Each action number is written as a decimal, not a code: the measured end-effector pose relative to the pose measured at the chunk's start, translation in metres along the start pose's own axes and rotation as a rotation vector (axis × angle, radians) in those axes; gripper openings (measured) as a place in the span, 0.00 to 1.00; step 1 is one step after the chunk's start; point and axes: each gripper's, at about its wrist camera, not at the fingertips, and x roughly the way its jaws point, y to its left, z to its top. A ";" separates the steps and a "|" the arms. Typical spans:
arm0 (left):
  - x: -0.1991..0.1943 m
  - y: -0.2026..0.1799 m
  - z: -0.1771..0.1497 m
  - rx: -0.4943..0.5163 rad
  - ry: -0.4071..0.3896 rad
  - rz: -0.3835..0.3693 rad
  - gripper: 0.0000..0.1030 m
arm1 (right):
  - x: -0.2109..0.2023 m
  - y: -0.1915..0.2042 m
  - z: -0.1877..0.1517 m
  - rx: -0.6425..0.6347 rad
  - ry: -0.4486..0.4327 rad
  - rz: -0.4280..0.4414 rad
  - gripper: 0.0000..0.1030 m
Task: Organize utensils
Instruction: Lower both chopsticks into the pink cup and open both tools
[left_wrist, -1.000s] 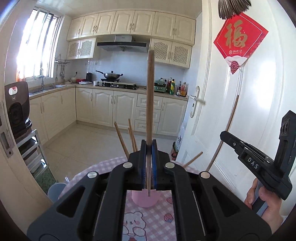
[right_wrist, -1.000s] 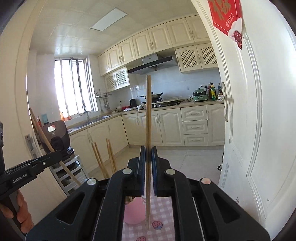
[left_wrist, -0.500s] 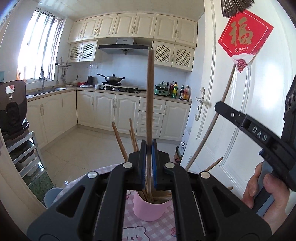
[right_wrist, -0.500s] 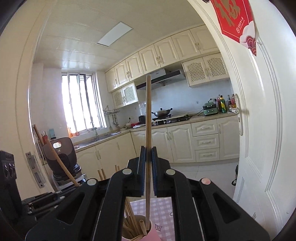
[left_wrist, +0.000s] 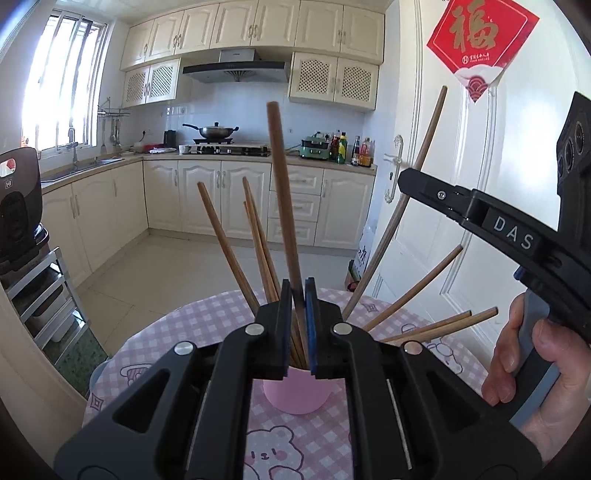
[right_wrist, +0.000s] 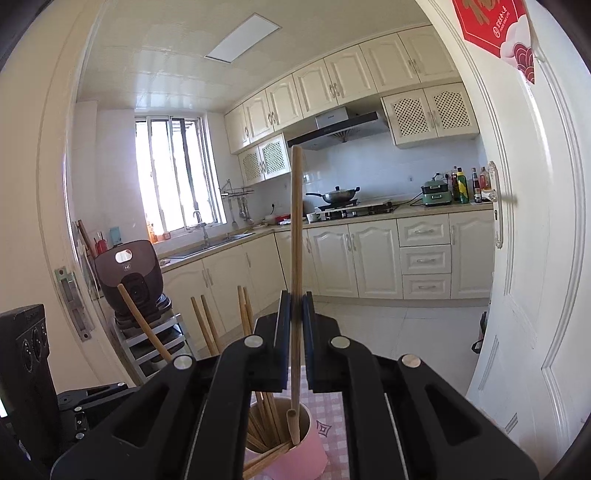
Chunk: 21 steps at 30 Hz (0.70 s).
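Note:
A pink cup (left_wrist: 297, 397) stands on the pink checked tablecloth (left_wrist: 177, 332) and holds several wooden chopsticks (left_wrist: 225, 247) that fan outward. My left gripper (left_wrist: 295, 295) is shut on a dark wooden chopstick (left_wrist: 280, 184), which leans slightly left with its lower end inside the cup. My right gripper (right_wrist: 294, 306) is shut on a lighter chopstick (right_wrist: 296, 221), upright, with its lower end inside the cup (right_wrist: 303, 446). The right gripper's body (left_wrist: 509, 236) shows in the left wrist view at the right, held by a hand (left_wrist: 535, 362).
A white door (left_wrist: 461, 155) with a red paper decoration (left_wrist: 480, 40) stands close on the right. A dark appliance (right_wrist: 129, 280) sits on a rack at the left. Kitchen counters and cabinets line the far wall. The left gripper's body (right_wrist: 33, 387) shows at lower left.
Both grippers have come down over the cup, and the lower ends of both chopsticks have gone into it. The left chopstick now leans slightly left.

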 end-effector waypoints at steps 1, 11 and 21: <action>0.003 0.000 -0.002 0.002 0.019 -0.001 0.10 | 0.000 0.000 -0.001 -0.004 0.008 -0.002 0.05; -0.015 0.001 0.000 -0.021 -0.033 0.060 0.67 | 0.003 0.004 -0.014 -0.030 0.084 0.003 0.05; -0.044 0.005 0.002 -0.027 -0.081 0.092 0.76 | -0.009 0.010 -0.015 -0.032 0.102 -0.003 0.08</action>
